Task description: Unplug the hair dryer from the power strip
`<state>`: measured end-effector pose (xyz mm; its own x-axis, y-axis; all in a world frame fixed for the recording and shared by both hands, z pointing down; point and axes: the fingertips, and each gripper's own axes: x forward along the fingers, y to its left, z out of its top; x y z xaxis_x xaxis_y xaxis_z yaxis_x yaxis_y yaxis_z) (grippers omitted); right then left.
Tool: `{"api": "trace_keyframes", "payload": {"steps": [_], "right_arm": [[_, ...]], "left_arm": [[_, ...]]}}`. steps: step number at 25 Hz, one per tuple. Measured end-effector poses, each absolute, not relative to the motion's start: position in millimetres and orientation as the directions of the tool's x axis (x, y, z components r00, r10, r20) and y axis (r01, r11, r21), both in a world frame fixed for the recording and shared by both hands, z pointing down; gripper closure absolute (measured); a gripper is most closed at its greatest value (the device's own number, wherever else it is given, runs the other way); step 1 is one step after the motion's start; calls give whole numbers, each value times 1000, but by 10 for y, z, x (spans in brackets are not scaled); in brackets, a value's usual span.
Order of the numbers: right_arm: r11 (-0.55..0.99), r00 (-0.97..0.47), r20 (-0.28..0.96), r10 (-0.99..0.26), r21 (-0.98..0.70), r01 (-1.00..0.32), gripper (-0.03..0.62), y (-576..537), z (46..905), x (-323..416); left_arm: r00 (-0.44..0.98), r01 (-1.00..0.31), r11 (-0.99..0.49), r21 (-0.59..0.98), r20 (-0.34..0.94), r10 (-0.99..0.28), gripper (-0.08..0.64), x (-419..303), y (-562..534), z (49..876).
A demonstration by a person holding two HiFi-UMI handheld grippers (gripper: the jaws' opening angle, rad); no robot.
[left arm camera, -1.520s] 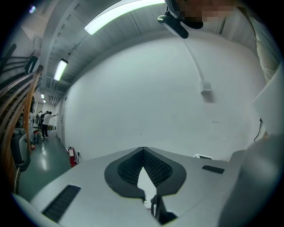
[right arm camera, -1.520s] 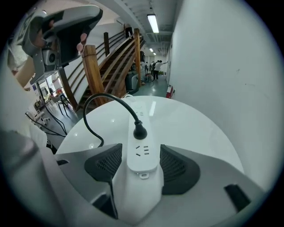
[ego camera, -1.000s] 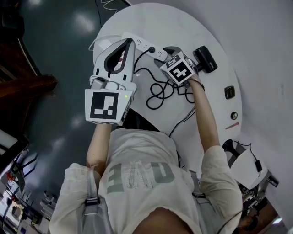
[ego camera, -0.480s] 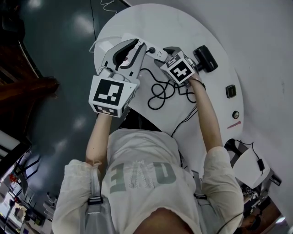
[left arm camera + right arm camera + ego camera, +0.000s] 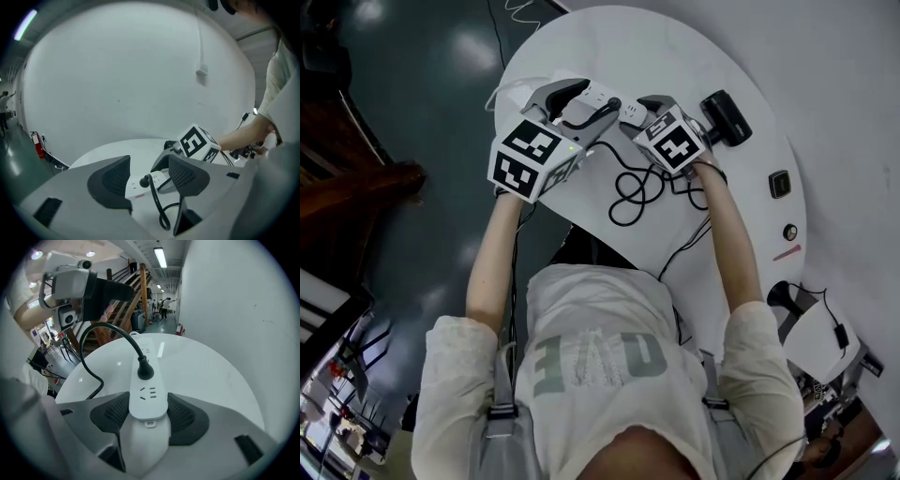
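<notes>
A white power strip (image 5: 602, 95) lies on the round white table (image 5: 675, 56). My right gripper (image 5: 639, 111) is shut on the strip's near end, and the strip (image 5: 147, 397) sits clamped between both pads. A black plug (image 5: 144, 371) stands in a socket just beyond them. My left gripper (image 5: 592, 101) has just been opening. Its jaws now stand wide on either side of the plug (image 5: 145, 182) without pressing on it. The black cord (image 5: 630, 183) coils on the table, and the black hair dryer (image 5: 727, 118) lies to the right.
A small black box (image 5: 779, 184), a round knob (image 5: 788, 232) and a red pen (image 5: 786, 253) lie near the table's right edge. The left edge of the table drops to a dark floor (image 5: 412, 112). A white device with cables (image 5: 811, 342) sits at lower right.
My left gripper has sunk toward the table and tipped forward, and its jaws have spread from shut to wide around the plug. The right gripper and the strip have not moved.
</notes>
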<state>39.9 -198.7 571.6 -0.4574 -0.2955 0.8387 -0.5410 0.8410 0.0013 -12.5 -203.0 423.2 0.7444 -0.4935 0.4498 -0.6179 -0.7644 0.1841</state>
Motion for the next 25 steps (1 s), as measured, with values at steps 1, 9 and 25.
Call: {"api": "trace_keyframes", "payload": {"steps": [1, 9, 25], "right_arm": [[841, -461, 836, -297, 0, -541, 333, -1996, 5718, 394], [838, -478, 829, -290, -21, -545, 333, -1985, 5731, 384], [830, -501, 822, -273, -63, -555, 333, -1961, 5684, 351]], "left_arm": [[735, -618, -767, 173, 473, -486, 307, -58, -2018, 4297], [625, -669, -740, 73, 594, -506, 307, 156, -2150, 4825], [555, -626, -780, -7, 699, -451, 482, 204, -2183, 5205]]}}
